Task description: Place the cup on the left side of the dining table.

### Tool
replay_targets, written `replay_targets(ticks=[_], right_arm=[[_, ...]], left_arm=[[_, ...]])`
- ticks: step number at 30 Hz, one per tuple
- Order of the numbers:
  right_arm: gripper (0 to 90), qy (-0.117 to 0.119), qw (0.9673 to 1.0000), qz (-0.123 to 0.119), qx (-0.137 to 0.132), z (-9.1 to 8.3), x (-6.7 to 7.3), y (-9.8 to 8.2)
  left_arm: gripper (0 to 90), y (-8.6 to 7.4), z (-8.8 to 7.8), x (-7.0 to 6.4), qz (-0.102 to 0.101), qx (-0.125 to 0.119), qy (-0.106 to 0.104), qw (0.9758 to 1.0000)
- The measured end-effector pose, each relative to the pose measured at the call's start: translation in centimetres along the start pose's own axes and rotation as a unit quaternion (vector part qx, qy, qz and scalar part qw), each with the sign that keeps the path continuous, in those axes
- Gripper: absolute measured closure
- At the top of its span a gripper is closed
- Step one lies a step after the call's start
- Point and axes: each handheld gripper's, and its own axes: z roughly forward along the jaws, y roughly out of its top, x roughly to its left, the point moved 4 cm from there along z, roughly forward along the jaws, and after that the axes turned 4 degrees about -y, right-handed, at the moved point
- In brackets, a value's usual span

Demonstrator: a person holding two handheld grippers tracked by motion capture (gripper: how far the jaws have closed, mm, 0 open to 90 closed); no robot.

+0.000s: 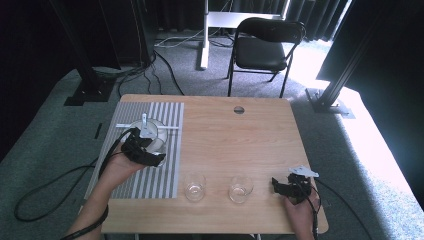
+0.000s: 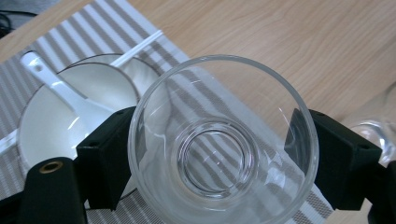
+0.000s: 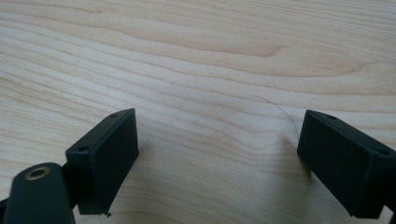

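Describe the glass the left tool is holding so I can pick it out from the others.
Find the striped placemat on the table's left side. Above it, beside the white bowl, the left tool grips a clear glass. The two other glasses stand free on bare wood.

Light wooden table, grey striped placemat along its left side, two clear glasses standing near the front edge, well apart
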Motion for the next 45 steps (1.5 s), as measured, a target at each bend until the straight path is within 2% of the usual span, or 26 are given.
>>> replay_targets(ticks=[10, 23, 27, 36, 40, 45], right_arm=[[11.9, 0.0, 1.0, 0.0, 0.0, 0.0, 0.0, 0.0], [11.9, 0.0, 1.0, 0.0, 0.0, 0.0, 0.0, 0.0], [11.9, 0.0, 1.0, -0.001, 0.0, 0.0, 0.0, 0.0], [11.9, 0.0, 1.0, 0.0, 0.0, 0.0, 0.0, 0.0], [11.9, 0.0, 1.0, 0.0, 0.0, 0.0, 0.0, 0.0], [11.9, 0.0, 1.0, 0.0, 0.0, 0.0, 0.0, 0.0]], left_arm=[[18.5, -2.2, -0.9, 1.6, -0.026, 0.0, 0.013, 0.9996], [18.5, -5.0, -1.5, 3.6, -0.06, 0.012, 0.036, 0.9975], [18.5, -5.6, -1.5, 4.0, -0.072, 0.013, 0.05, 0.9961], [18.6, -7.3, -0.8, 4.5, -0.095, 0.018, 0.057, 0.9937], [18.5, -7.8, -0.6, 4.8, -0.113, 0.02, 0.062, 0.9915], [18.6, -8.0, -0.6, 5.2, -0.124, 0.018, 0.076, 0.9893]])
